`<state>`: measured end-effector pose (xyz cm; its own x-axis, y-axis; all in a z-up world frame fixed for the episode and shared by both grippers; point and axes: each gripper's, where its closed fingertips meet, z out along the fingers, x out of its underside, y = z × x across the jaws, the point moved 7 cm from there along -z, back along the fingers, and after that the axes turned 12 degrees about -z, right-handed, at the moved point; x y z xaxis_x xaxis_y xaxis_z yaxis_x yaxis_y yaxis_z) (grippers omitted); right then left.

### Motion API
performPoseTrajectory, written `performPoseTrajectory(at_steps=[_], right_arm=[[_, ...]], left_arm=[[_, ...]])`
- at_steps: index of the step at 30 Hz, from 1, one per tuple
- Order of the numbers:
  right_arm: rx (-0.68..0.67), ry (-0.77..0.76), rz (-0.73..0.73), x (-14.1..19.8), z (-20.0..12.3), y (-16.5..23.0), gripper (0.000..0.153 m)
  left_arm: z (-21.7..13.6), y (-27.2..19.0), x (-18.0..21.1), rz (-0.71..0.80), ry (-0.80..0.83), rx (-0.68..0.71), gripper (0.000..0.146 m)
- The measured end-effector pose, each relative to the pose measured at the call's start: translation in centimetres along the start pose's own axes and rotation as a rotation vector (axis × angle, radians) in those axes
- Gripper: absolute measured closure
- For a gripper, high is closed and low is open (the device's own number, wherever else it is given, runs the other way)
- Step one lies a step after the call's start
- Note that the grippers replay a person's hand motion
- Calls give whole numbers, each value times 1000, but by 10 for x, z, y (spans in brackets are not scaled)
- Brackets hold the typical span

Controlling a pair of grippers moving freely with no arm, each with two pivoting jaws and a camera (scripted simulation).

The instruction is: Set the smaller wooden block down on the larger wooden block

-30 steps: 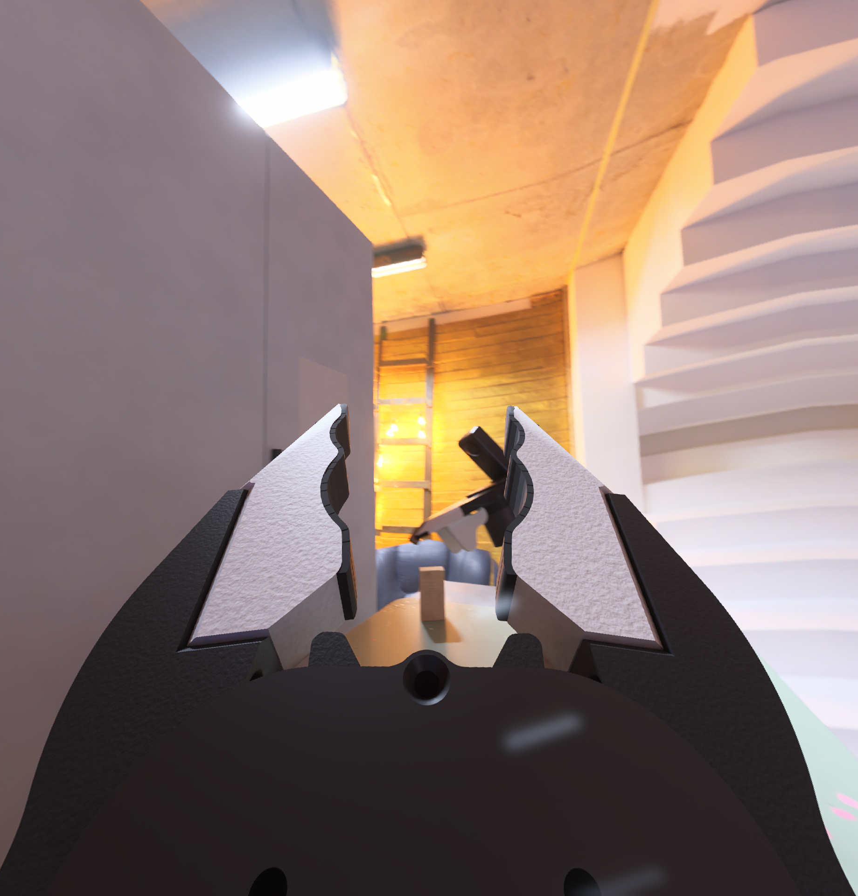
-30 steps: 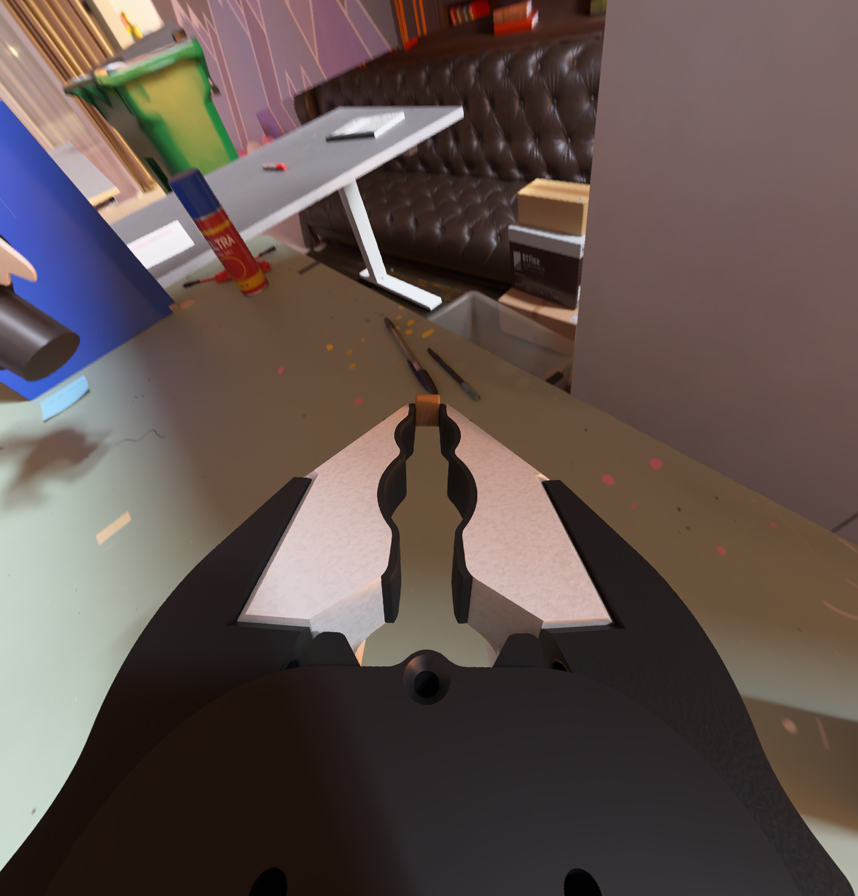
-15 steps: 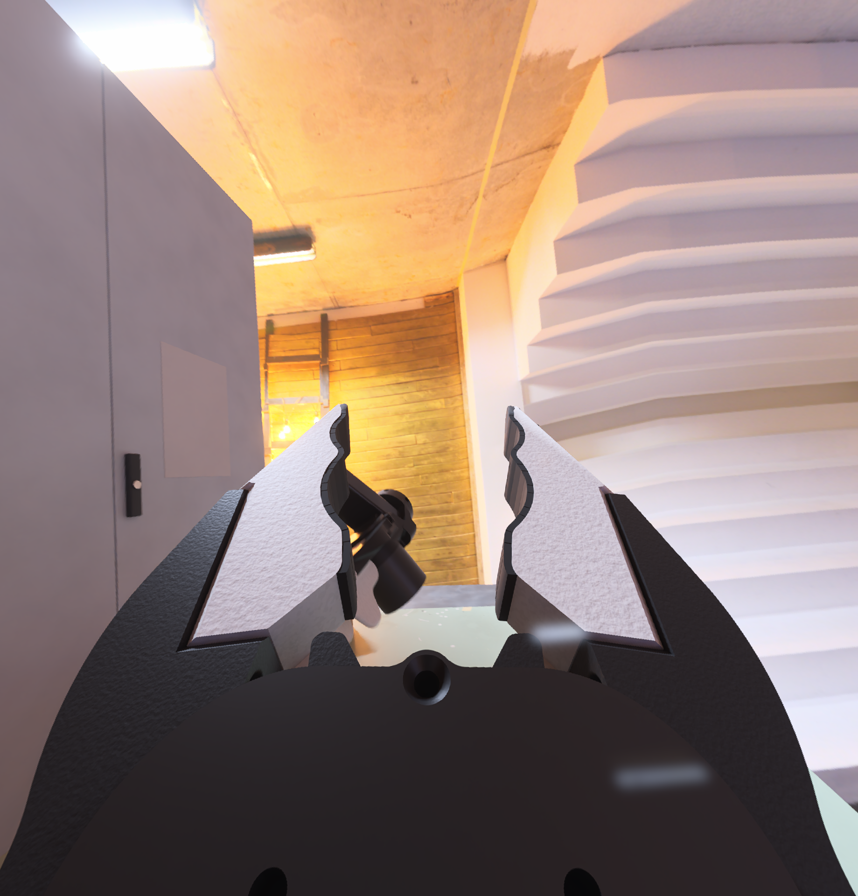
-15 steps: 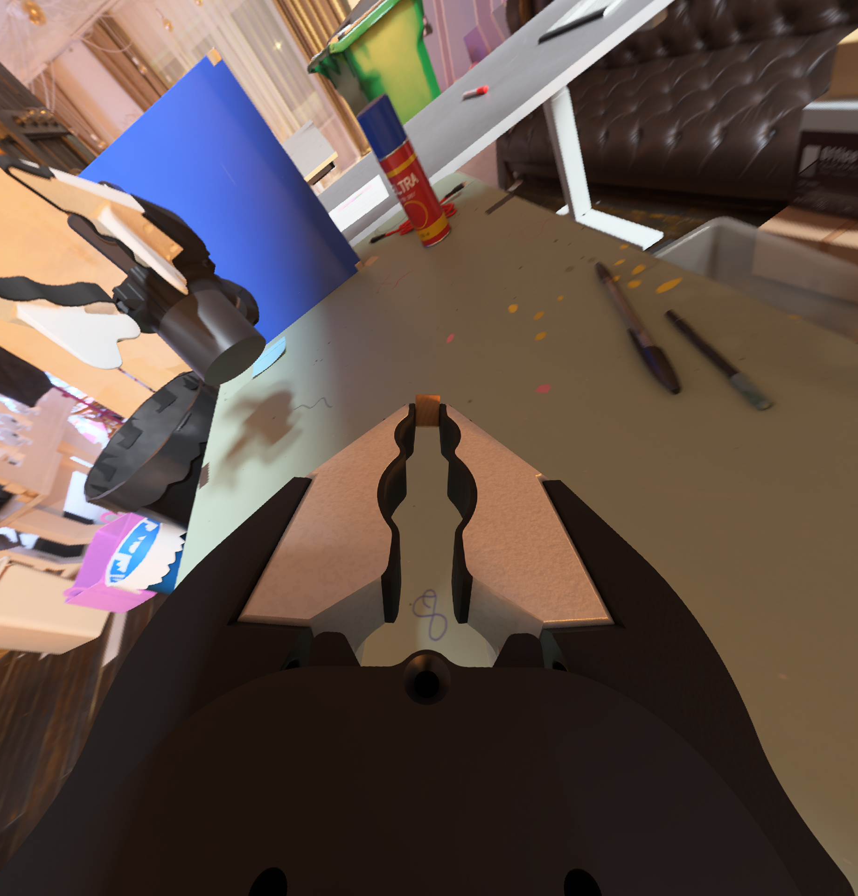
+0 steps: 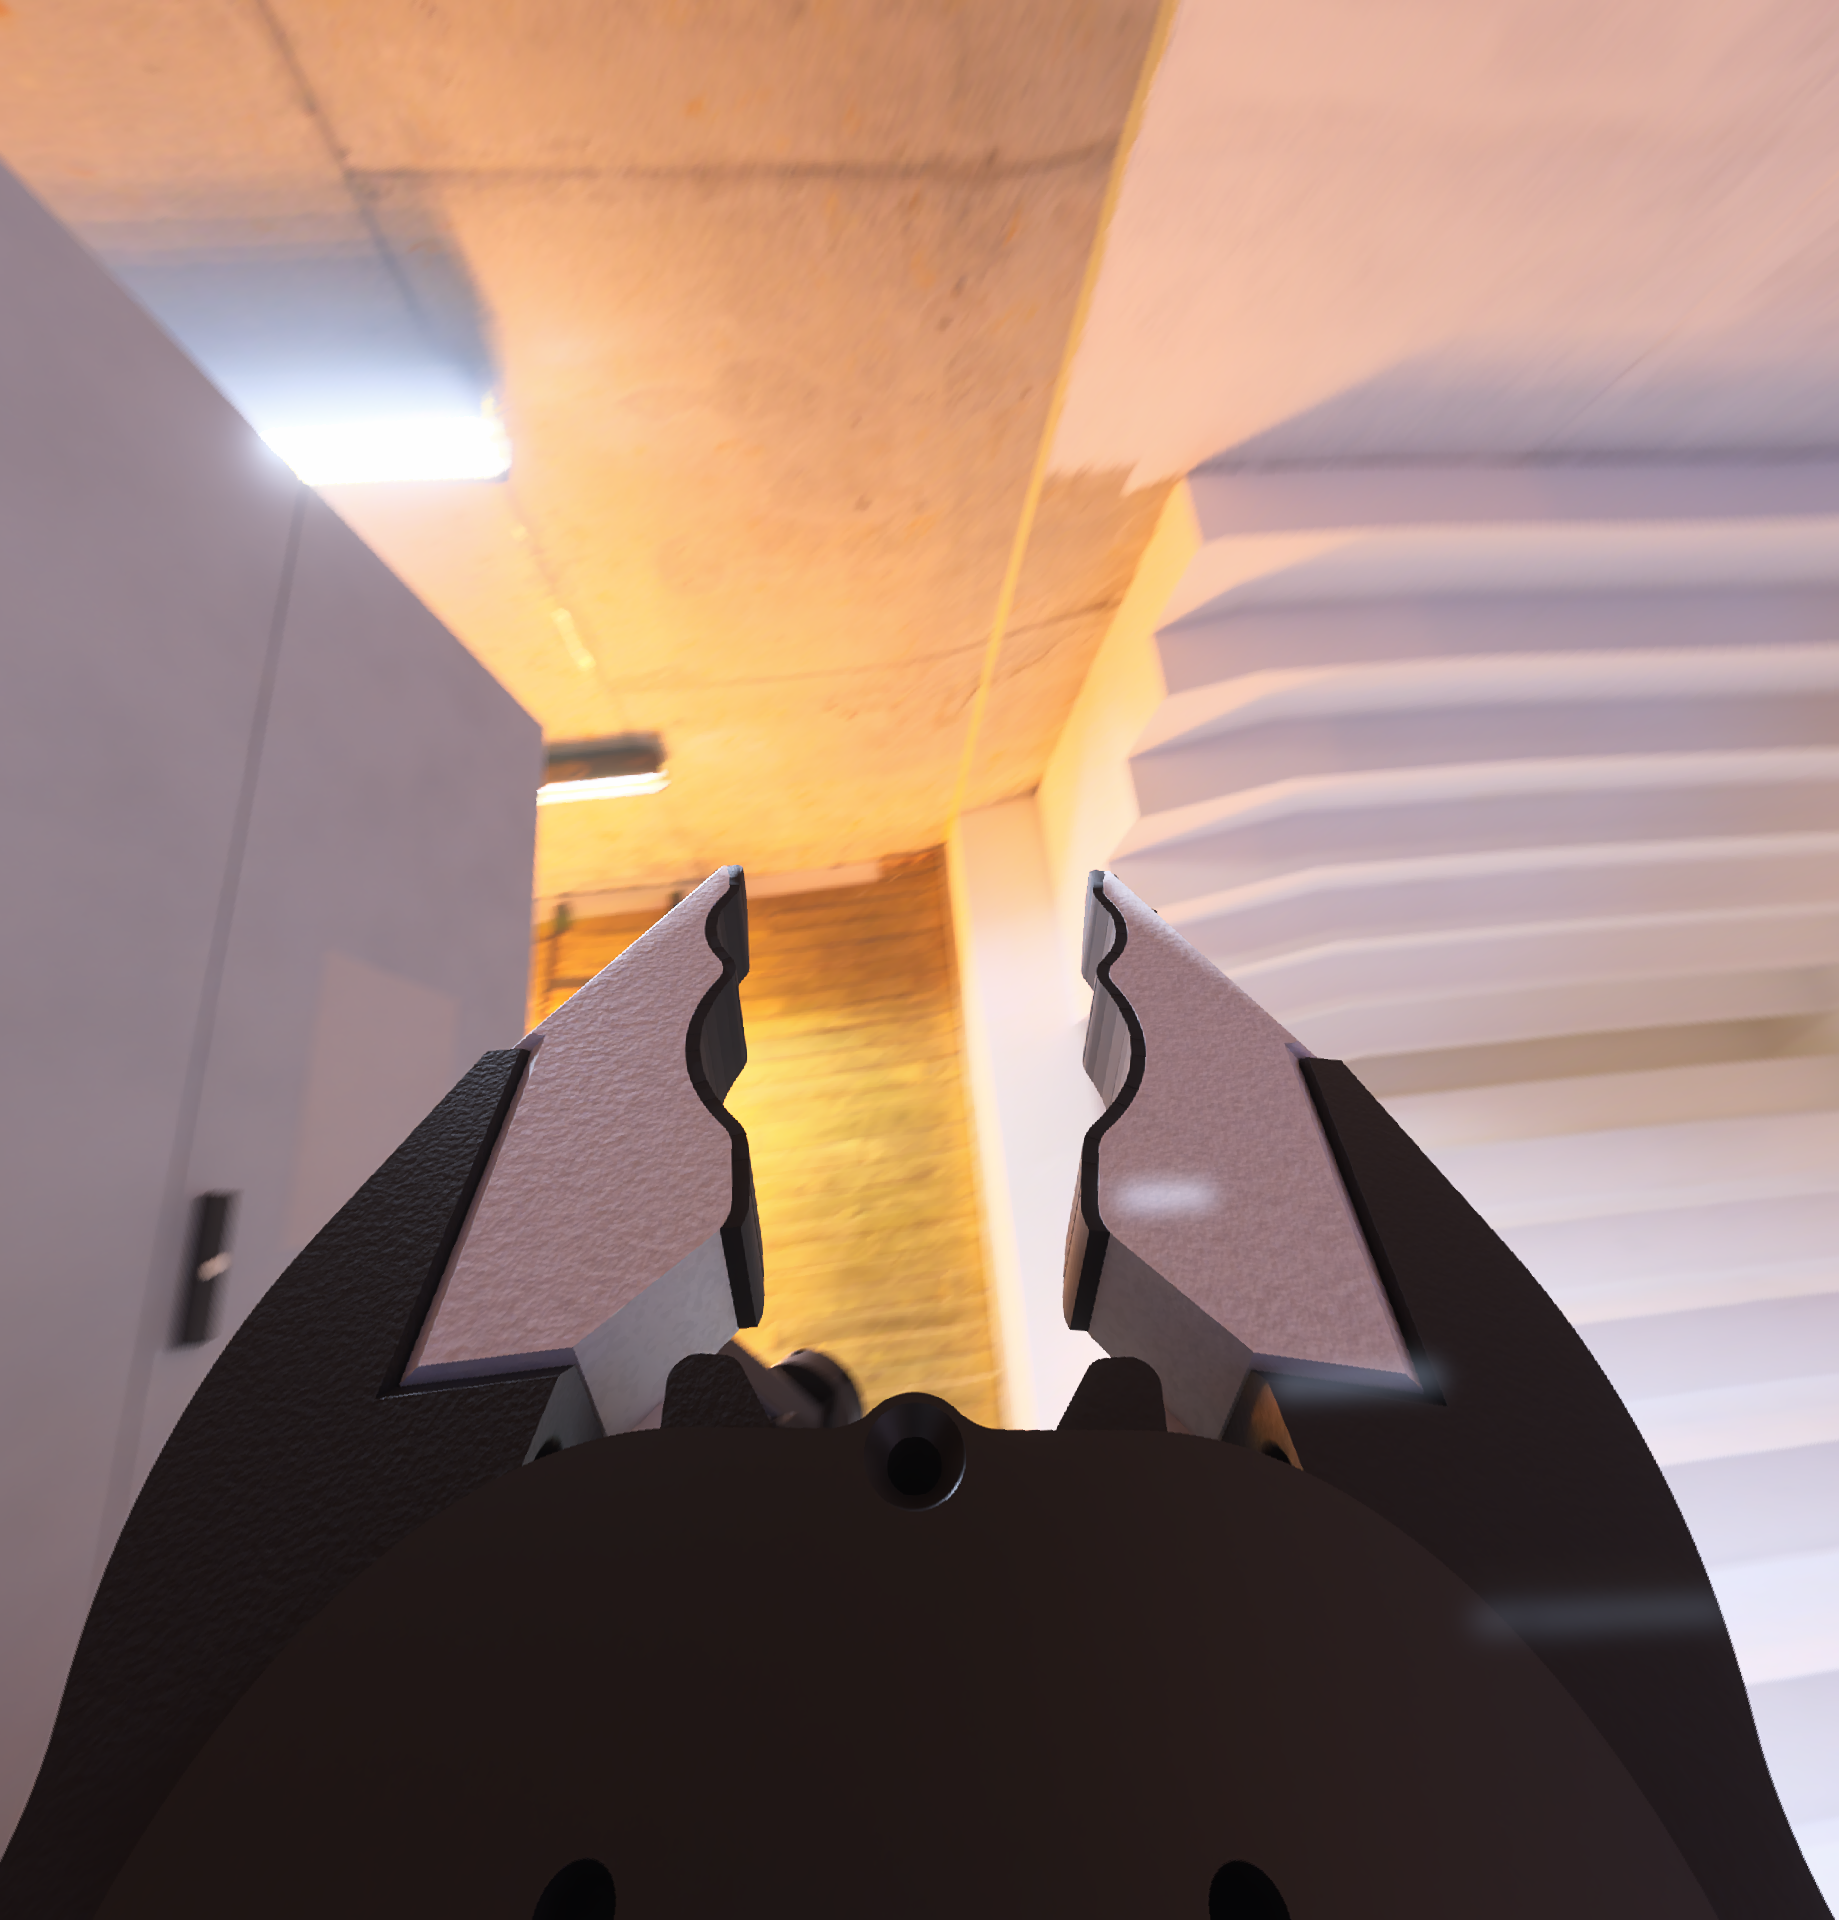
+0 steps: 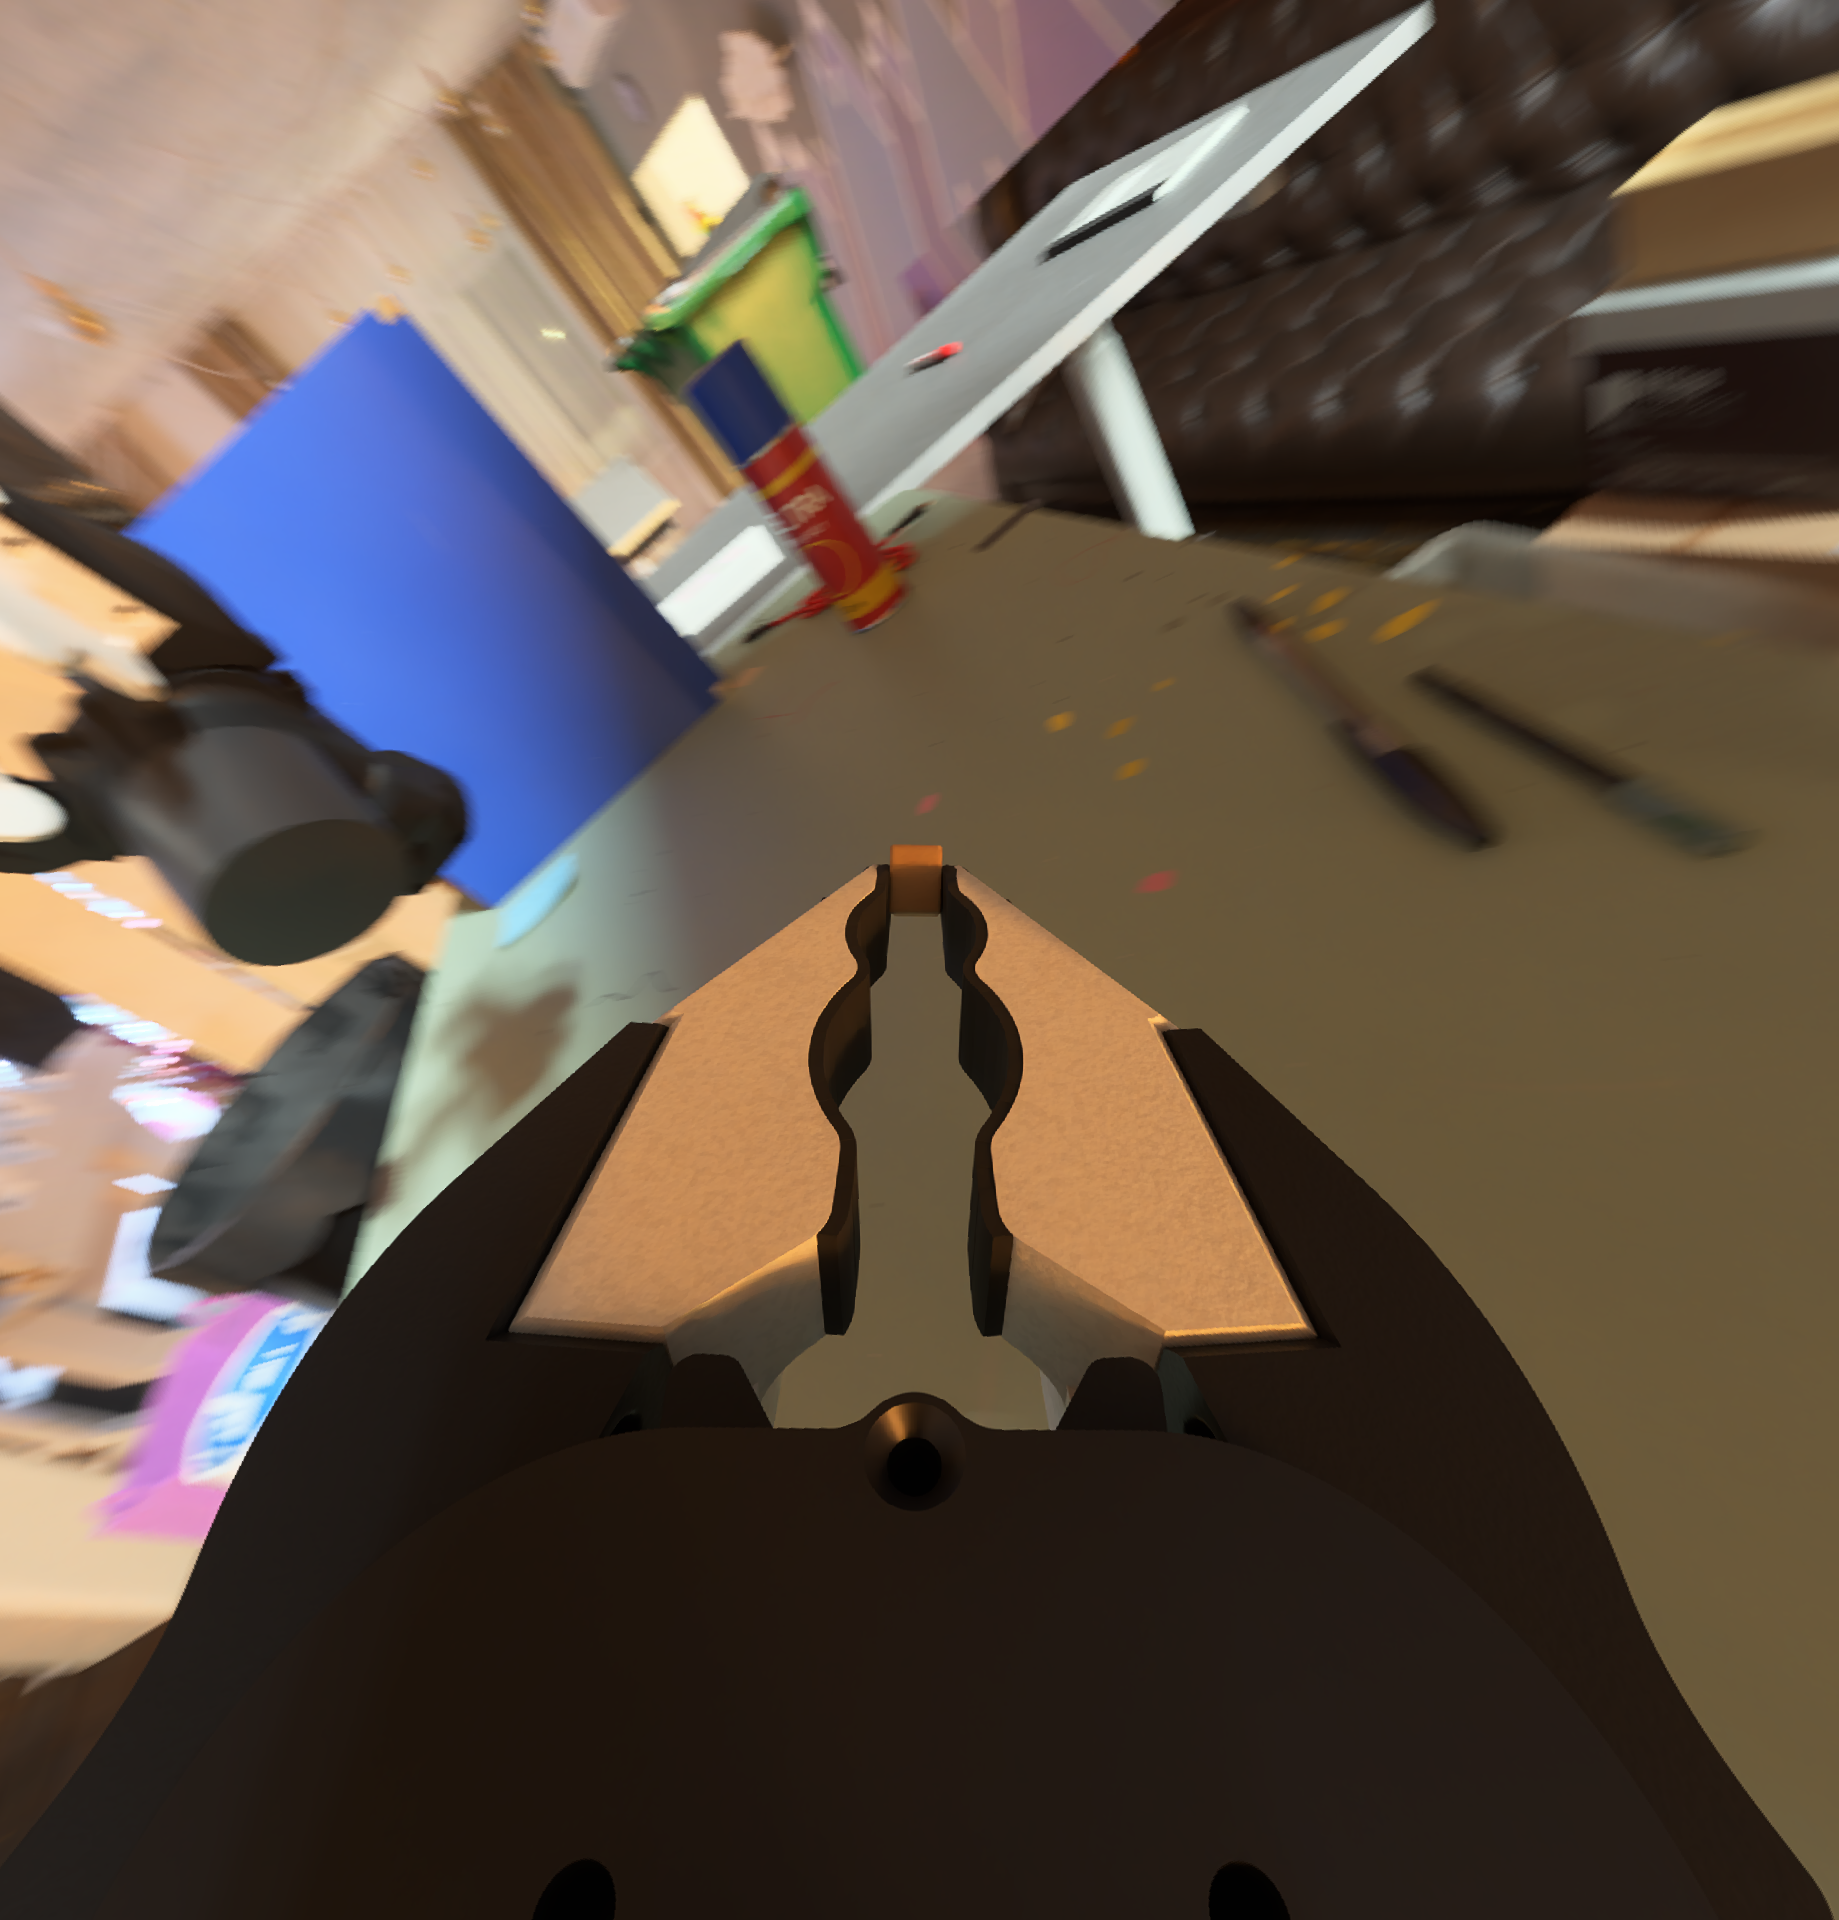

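Right claw (image 6: pixel 915 883) pinches the smaller wooden block (image 6: pixel 916 879) at its tips, above the worktop (image 6: pixel 1362 1039). Left claw (image 5: pixel 915 894) gapes wide, empty. Larger block unseen; placing remains.

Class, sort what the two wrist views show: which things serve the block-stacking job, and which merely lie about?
Job:
- smaller wooden block, pinched at the tips of the right hand-held gripper
- left hand-held gripper, open and empty

Lying about:
- spray can
- two pens
- blue board
- green bin
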<state>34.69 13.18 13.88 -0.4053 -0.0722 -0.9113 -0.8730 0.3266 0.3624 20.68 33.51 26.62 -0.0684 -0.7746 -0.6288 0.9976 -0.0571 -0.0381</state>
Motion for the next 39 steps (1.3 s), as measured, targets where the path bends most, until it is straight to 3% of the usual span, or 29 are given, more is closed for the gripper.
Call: performPoseTrajectory(at_steps=[4, 9, 13, 16, 21, 26, 30, 32, 34, 37, 39], right_arm=[[194, -13, -131, -24, -29, -16, 144], [149, 21, -53, -12, -33, -21, 144], [223, -27, -80, -16, -45, -27, 144], [248, -127, -148, -53, -72, -17, 144], [314, -218, -423, -140, -138, 35, 144], [529, -326, -609, -222, -227, 73, 144], [693, -378, -695, -262, -287, 87, 144], [759, -369, -724, -274, -308, 79, 144], [739, -367, -698, -278, -320, 56, 144], [698, -269, -532, -264, -332, -1, 144], [775, -198, -471, -247, -341, -34, 144]], left_arm=[[3, -19, -21, -44, -56, 106, 81], [8, -31, -26, -42, -48, 152, 81], [12, -30, -21, -72, -12, 153, 80], [7, -24, -20, -36, 87, 82, 78], [-4, -8, -15, 90, 260, -88, 81], [-11, 12, 2, 84, 341, -217, 82], [-15, 23, 11, 68, 382, -272, 81], [-17, 26, 13, 65, 389, -276, 81], [-19, 28, 14, 55, 382, -280, 81], [-20, 30, 15, 44, 379, -286, 81], [-20, 31, 17, 44, 383, -284, 81]])
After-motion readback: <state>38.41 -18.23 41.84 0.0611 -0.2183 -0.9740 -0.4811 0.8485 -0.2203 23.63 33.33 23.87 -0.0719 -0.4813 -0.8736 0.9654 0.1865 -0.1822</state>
